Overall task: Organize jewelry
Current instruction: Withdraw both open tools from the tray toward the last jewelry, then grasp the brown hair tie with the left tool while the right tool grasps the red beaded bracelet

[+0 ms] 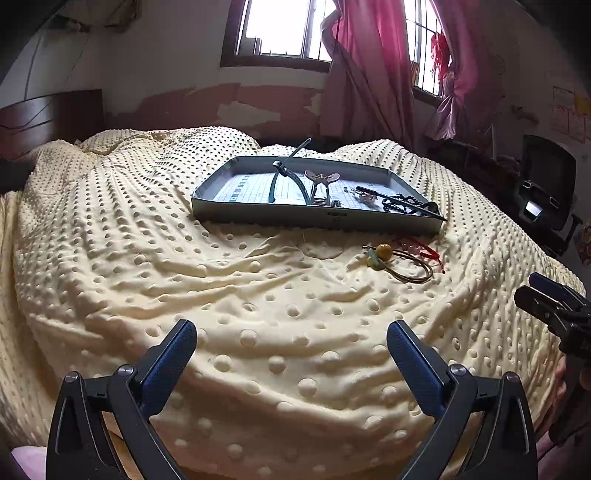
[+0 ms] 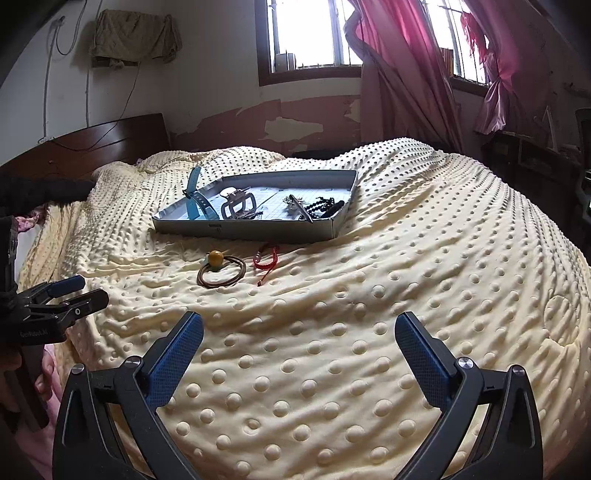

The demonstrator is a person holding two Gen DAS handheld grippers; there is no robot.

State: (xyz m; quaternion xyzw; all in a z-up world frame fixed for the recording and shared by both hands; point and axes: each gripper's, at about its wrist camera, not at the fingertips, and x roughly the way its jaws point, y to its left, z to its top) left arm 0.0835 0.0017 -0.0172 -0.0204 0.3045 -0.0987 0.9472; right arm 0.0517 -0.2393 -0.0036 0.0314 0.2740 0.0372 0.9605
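A bed (image 2: 406, 295) with a cream dotted blanket fills the middle of the frame. At the upper left stands a dark wooden headboard (image 2: 92, 144). Behind it the wall (image 2: 221, 74) is white above, with peeling pink paint lower down. Barred windows (image 2: 310, 33) at the top glow with daylight, flanked by pink curtains (image 2: 406, 74). A black office chair (image 1: 546, 184) sits at the right edge.

Both wrist views face the tray (image 1: 314, 218) from low, perhaps side by side.
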